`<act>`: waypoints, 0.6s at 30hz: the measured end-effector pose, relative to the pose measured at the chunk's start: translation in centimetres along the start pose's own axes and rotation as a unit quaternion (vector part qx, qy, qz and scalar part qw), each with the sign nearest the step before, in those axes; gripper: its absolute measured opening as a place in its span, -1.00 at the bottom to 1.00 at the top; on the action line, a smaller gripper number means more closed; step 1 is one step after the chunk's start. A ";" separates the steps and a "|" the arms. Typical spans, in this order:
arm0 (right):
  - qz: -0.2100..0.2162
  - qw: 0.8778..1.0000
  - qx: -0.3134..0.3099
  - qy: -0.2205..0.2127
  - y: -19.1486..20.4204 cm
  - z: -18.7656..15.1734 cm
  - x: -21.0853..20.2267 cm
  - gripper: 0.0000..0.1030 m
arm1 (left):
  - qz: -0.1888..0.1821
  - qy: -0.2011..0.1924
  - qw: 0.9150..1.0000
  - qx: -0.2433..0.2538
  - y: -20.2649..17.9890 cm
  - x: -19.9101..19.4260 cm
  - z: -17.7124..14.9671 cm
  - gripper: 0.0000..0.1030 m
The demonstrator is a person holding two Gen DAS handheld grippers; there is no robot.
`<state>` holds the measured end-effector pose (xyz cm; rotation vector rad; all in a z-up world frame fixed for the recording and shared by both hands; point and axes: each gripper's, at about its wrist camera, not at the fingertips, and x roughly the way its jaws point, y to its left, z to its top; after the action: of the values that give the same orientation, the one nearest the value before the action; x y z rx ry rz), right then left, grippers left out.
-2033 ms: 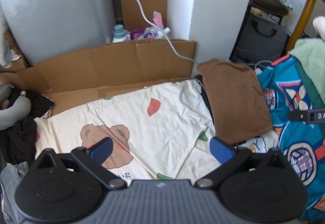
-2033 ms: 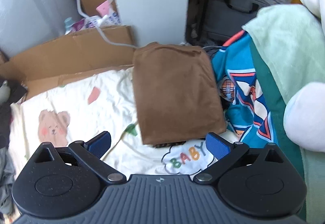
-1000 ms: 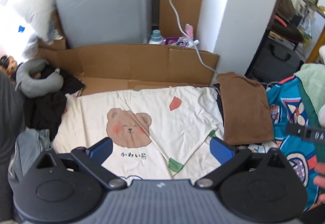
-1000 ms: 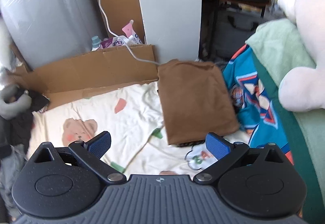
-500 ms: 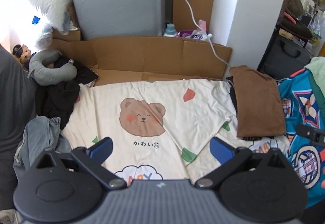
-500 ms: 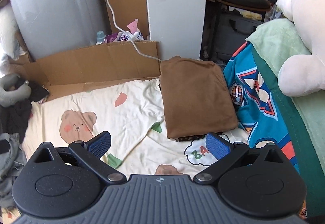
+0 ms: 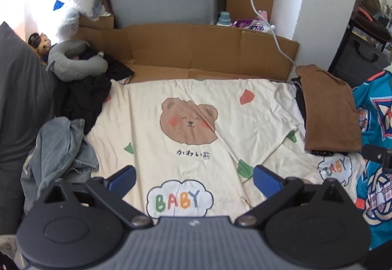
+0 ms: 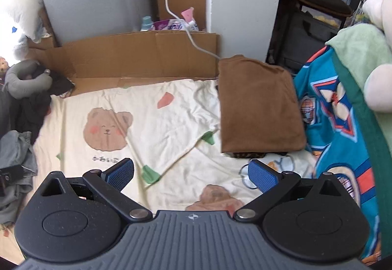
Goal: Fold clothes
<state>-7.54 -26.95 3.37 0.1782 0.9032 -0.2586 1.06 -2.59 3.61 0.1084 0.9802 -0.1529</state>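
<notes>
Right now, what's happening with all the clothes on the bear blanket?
A person is folding clothes with two hand-held tongs. Both the left tongs and the right tongs are open and empty, hovering over the cream bear blanket. One brown garment already lies folded at the right side of it. A crumpled pile of dark and denim clothes waits on the left, unfolded.

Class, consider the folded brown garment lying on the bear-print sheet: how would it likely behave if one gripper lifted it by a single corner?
The brown garment is soft cloth folded into a flat stack, so it would probably droop and unfold. It looks light. It lies on the wrinkled bear-print sheet, so pushing may bunch both.
</notes>
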 end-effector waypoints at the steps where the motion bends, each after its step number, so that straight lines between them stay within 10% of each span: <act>1: 0.004 1.000 -0.005 -0.001 0.3 -0.2 0.0 0.99 | 0.000 -0.001 1.000 -0.006 0.1 -0.1 -0.2 0.99; 18: 0.035 0.997 -0.066 0.029 4.1 -2.7 1.3 0.99 | 0.040 0.029 0.999 -0.009 -0.3 2.3 -2.3 0.99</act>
<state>-7.60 -22.50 0.87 0.0946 0.9656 -0.1278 0.37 -2.66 0.41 0.1363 1.0325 -0.0685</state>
